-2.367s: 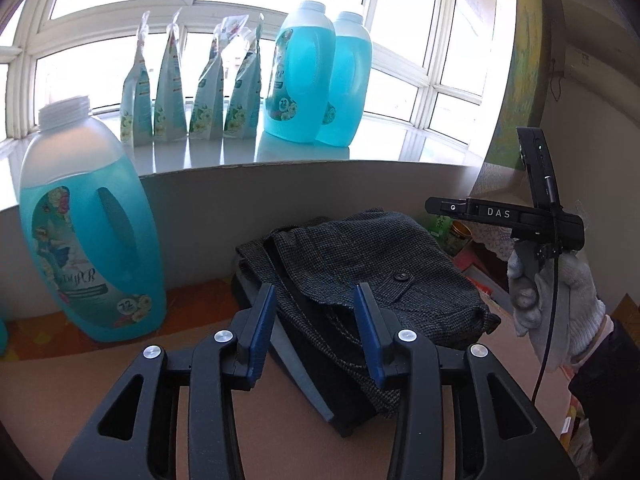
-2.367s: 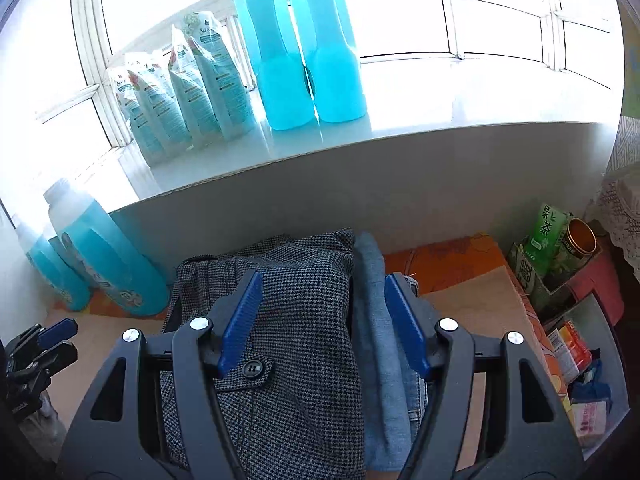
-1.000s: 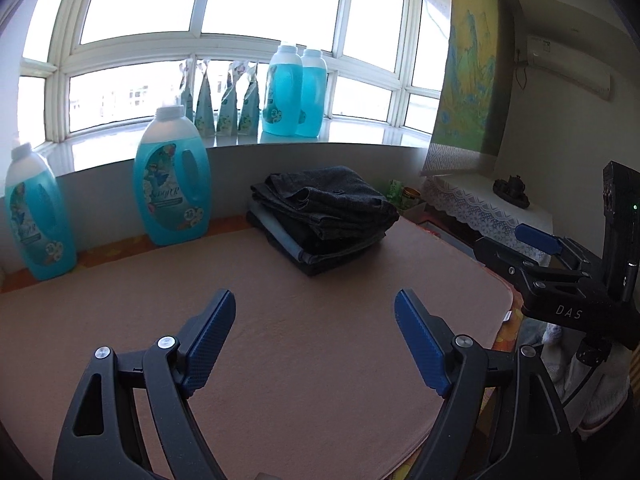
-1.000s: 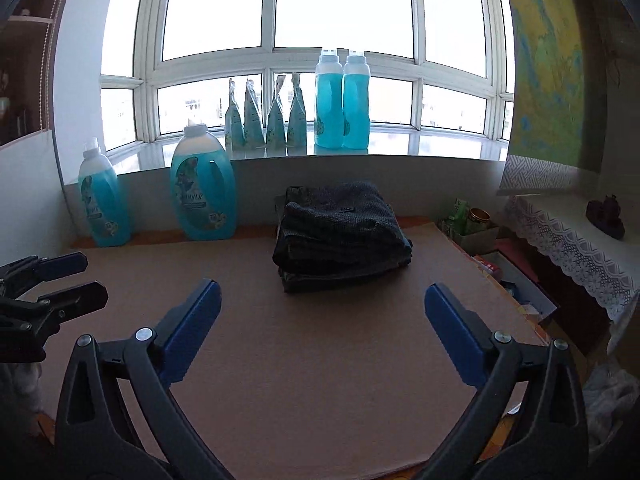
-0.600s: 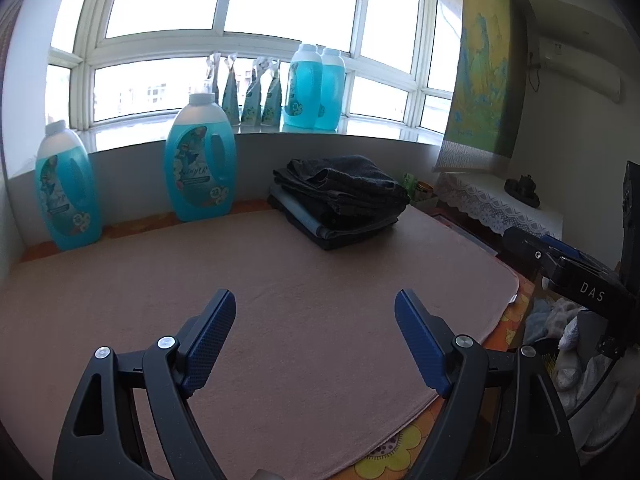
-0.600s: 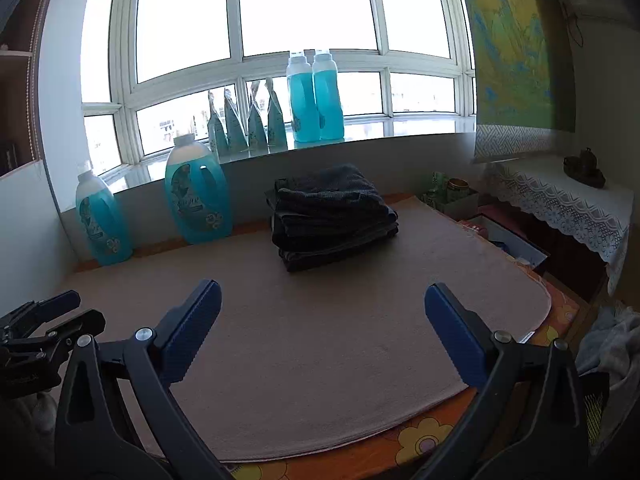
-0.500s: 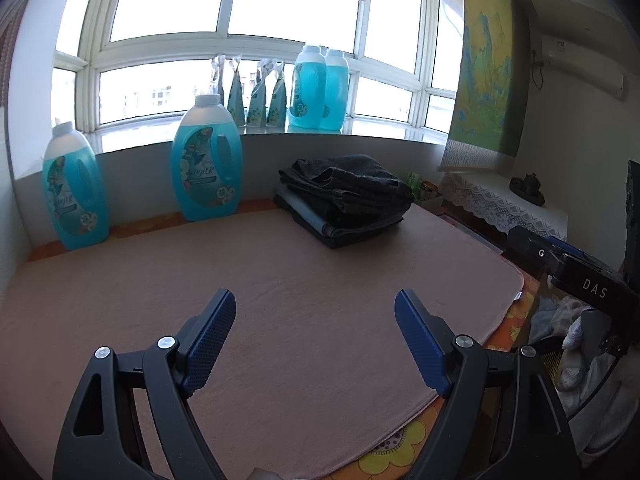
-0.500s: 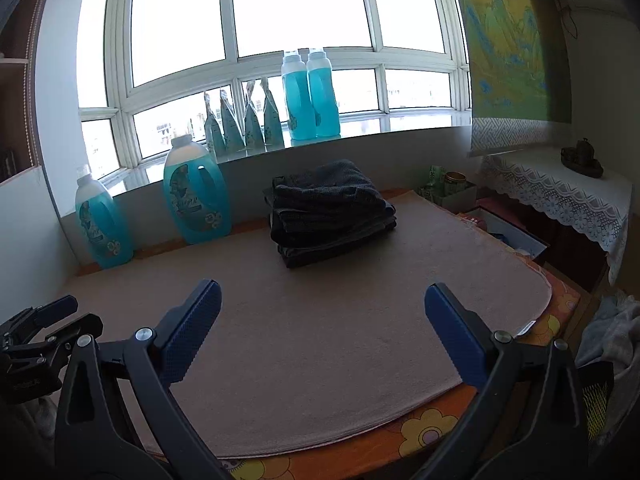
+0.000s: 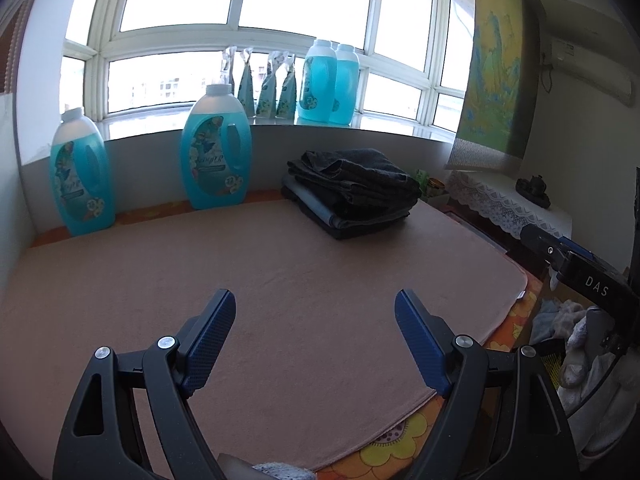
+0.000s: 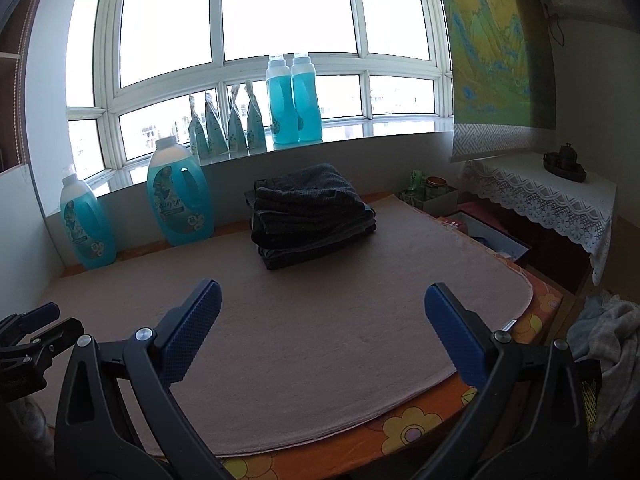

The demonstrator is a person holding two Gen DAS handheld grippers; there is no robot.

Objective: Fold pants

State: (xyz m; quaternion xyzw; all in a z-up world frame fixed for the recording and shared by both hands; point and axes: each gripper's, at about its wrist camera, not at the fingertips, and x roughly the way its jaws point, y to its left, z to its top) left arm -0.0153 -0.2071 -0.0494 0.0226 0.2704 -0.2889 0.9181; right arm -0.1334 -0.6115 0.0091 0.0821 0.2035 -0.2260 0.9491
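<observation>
A stack of folded pants (image 9: 352, 192) with a dark grey pair on top lies at the far edge of the pink mat (image 9: 280, 280); it also shows in the right wrist view (image 10: 312, 216). My left gripper (image 9: 314, 316) is open and empty, held above the mat's near edge. My right gripper (image 10: 322, 312) is open and empty too, well short of the stack. The right gripper's body (image 9: 580, 276) shows at the right of the left wrist view. The left gripper (image 10: 28, 340) shows at the left edge of the right wrist view.
Two big blue detergent bottles (image 9: 216, 148) stand on the table at the back left. More bottles and pouches (image 10: 256, 120) stand on the windowsill. A lace-covered side table (image 10: 552, 196) and boxes (image 10: 436, 196) are at the right. Loose clothes (image 10: 608, 336) lie beside the table's right corner.
Both grippers have let go of the pants stack, opened wide and pulled back toward the near edge of the mat. The stack stays at the far edge.
</observation>
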